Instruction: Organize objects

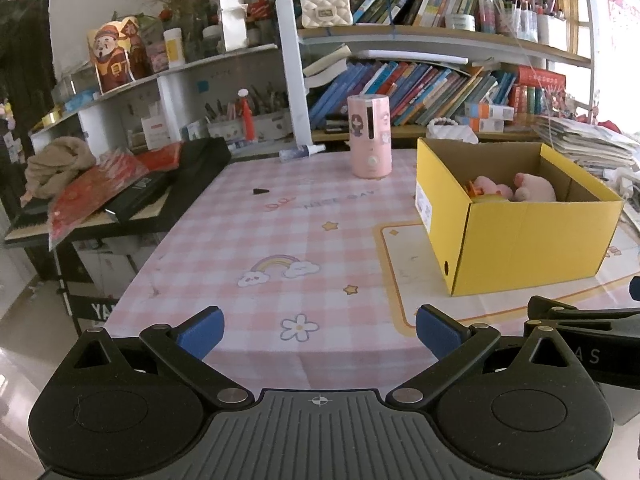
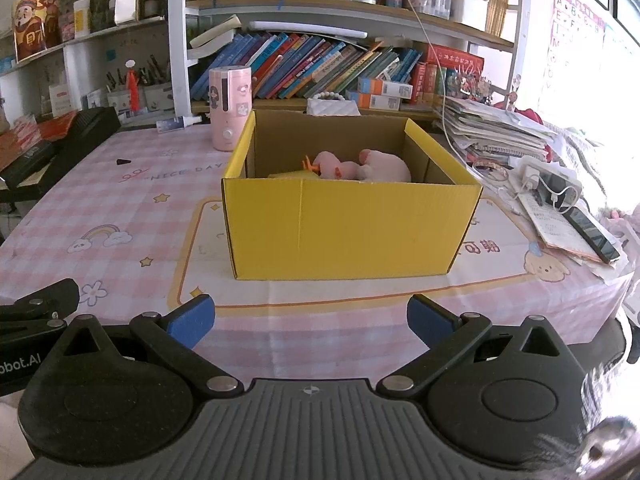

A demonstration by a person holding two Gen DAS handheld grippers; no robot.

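Note:
An open yellow cardboard box (image 2: 348, 228) stands on the pink checked tablecloth (image 2: 120, 208); in the left wrist view the box (image 1: 520, 240) is at the right. Inside it lie pink plush toys (image 2: 360, 166) and a yellow toy with orange parts (image 2: 296, 174); the plush toys also show in the left wrist view (image 1: 516, 188). My left gripper (image 1: 319, 334) is open and empty near the table's front edge. My right gripper (image 2: 311, 322) is open and empty, in front of the box.
A pink cylindrical device (image 1: 369, 136) stands at the back of the table, a small black piece (image 1: 261, 191) lies left of it. Black cases with red packets (image 1: 120, 184) sit at the left. Papers, a charger and a phone (image 2: 592, 236) lie at the right. Bookshelves stand behind.

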